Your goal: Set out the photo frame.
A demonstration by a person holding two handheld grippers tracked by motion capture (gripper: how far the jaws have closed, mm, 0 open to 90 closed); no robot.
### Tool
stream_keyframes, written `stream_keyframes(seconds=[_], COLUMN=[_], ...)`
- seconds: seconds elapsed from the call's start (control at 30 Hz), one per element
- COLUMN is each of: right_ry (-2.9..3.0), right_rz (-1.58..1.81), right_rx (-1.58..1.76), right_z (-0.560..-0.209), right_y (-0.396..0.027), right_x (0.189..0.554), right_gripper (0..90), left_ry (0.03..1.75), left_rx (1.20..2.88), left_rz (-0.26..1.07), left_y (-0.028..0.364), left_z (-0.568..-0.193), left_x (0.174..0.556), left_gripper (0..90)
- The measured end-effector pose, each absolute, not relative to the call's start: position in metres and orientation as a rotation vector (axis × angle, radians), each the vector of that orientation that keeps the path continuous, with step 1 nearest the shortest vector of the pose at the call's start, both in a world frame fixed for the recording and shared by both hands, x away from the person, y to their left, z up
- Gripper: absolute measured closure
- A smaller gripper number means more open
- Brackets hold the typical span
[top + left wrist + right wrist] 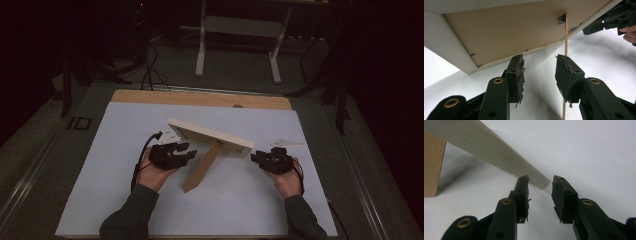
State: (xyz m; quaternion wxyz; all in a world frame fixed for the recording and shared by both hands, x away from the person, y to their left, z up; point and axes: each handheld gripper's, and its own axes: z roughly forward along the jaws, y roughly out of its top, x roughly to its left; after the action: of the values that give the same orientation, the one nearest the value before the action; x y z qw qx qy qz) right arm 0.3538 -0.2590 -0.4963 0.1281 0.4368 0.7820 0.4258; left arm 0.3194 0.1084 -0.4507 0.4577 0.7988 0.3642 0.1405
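Left gripper (539, 72): fingers (517, 75) stand half open with nothing between them, just below the picture frame's (210, 135) brown backing. The thin edge of the frame's stand (566, 35) runs past the far finger. Right gripper (540, 188): fingers (522, 190) parted and pressing on nothing, with the frame's pale corner (541, 182) just ahead of the gap. The frame stands tilted mid-counter (125, 200), propped on its stand. Judgement: it is being set upright, so the right hand should close squarely on the corner rather than clip it. The left should stay clear of the stand, or the frame may tip.
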Motion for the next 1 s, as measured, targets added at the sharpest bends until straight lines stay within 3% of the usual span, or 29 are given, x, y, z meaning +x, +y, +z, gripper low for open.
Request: stream_keyframes(seconds=[0.67,1.0], right_ry=[2.232,2.221], right_rz=[1.241,1.238], right_rx=[1.276,1.266], right_z=[-0.491,-0.488], right_y=[-0.249,-0.241], right_x=[0.365,0.37], right_gripper=[74.1,84.4], left_ry=[1.033,1.03], left_rx=[1.875,1.846], left_rz=[0.343,0.365], left_y=[0.108,0.107], left_z=[-0.451,-0.446], left_x=[0.332,0.337], left_gripper=[62.1,72.4])
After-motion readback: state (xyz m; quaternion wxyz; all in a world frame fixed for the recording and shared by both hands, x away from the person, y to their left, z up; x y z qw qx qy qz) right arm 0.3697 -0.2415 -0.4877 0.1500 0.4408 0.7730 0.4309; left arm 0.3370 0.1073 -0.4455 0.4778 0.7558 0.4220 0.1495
